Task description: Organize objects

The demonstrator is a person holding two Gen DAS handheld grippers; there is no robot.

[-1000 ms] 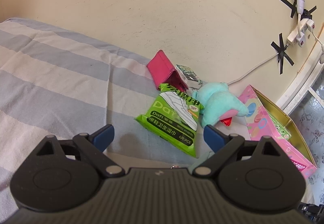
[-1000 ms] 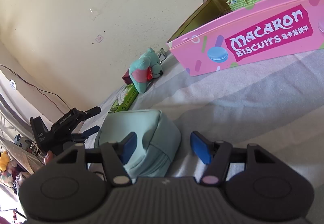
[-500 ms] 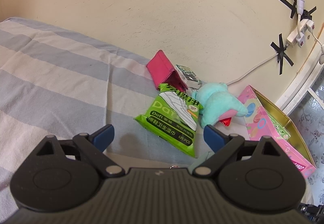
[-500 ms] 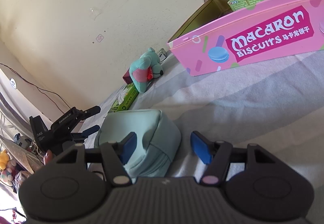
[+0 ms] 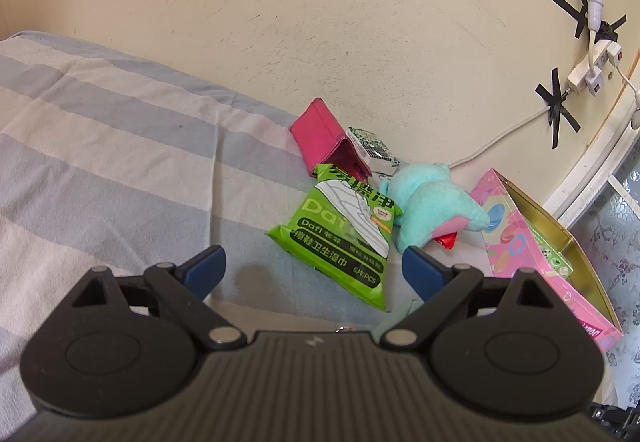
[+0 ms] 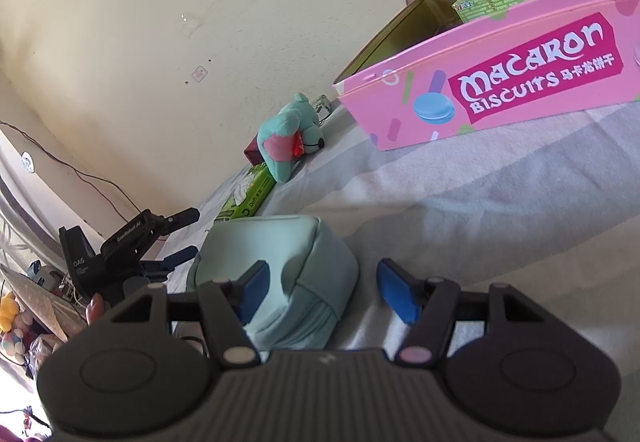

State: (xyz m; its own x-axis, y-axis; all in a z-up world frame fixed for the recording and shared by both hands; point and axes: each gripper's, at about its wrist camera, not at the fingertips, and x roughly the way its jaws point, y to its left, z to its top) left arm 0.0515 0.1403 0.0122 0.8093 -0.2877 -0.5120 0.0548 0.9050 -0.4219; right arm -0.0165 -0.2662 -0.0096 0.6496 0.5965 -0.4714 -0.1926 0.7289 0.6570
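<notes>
Well, almost nothing has shifted over the last second: both grippers sit where they were, with only the slightest drift in the right wrist view, so this reads as a pause before the next pick.

Starting at the left of the left wrist view, the striped blanket (image 5: 120, 146) lies bare. Then the clutter by the wall: a pink wallet (image 5: 326, 140), a small patterned packet (image 5: 370, 146) leaning behind it, the green shoe-wipes pack (image 5: 340, 238) lying flat, and the teal plush toy (image 5: 430, 204) touching the pack's right edge. Farthest right stands the pink macaron biscuit tin (image 5: 516, 238), lid off, a green box already inside.

The left gripper (image 5: 314, 268) hangs above the blanket with its jaws spread wide and nothing between them; the wipes pack lies just ahead of it.

Over in the right wrist view, the right gripper (image 6: 322, 288) is likewise wide open and empty-handed. A mint-green zip pouch (image 6: 280, 274) lies on the blanket with the left finger in front of it; whether the pad touches the fabric I cannot tell. The biscuit tin (image 6: 500, 82) rises up and to the right.

My read: most of the sorting is not yet done, the pouch looks like the next candidate, and being soft it may sag once squeezed.
</notes>
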